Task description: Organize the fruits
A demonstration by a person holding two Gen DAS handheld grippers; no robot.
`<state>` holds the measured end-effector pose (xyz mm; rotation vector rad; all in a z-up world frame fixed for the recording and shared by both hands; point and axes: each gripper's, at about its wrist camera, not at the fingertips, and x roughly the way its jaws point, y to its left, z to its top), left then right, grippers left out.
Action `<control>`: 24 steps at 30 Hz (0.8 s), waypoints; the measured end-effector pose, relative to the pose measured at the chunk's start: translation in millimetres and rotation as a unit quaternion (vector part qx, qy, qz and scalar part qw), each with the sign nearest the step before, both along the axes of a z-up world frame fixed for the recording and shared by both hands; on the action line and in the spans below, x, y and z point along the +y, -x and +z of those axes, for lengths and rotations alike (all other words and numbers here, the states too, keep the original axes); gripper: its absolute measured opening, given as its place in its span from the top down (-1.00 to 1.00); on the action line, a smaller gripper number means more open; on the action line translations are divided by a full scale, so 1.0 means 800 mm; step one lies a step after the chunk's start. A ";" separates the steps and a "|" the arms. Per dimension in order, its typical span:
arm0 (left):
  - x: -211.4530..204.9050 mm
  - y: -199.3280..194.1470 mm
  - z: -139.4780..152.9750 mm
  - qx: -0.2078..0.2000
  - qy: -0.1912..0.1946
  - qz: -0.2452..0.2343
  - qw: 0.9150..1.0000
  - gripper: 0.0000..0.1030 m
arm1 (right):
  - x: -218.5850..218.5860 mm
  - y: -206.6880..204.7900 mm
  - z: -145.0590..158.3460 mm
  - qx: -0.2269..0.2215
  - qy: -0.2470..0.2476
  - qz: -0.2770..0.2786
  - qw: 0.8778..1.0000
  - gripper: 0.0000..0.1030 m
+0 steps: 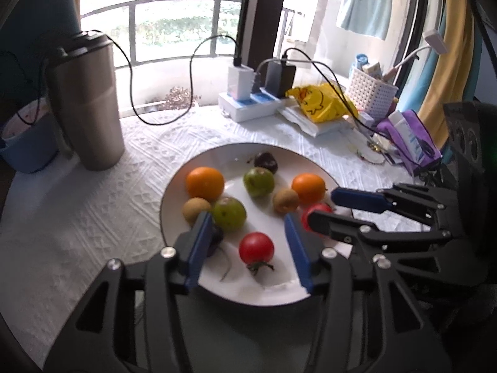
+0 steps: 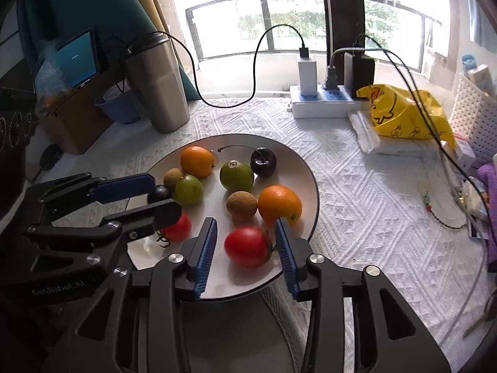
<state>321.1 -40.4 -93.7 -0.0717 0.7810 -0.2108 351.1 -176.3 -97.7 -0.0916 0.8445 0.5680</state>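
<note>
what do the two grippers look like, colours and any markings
Both the left gripper and the right gripper are black linkage frames with silver screws and ribbed blue pads on the fingers. White lettering, too blurred to read surely, marks the left gripper's body.

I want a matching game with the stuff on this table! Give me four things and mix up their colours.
Things:
1. tomato
2. bag
3. basket
4. tumbler

Colours:
a. silver
b. white
c. red
d. yellow

Pairs: 1-c, 2-d, 3-b, 4-a
</note>
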 end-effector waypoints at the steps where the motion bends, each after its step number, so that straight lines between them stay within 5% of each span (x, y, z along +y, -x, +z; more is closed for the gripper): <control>1: 0.001 0.003 0.003 -0.002 0.000 0.001 1.000 -0.02 | -0.001 0.003 0.003 -0.002 0.001 -0.001 1.000 0.17; 5: 0.002 0.019 0.017 -0.016 0.002 0.008 1.000 -0.25 | -0.003 0.016 0.014 -0.011 0.003 -0.004 1.000 0.16; 24: 0.007 0.114 0.080 -0.081 -0.002 0.018 0.997 -0.29 | -0.013 0.103 0.077 -0.069 0.002 -0.012 0.998 0.16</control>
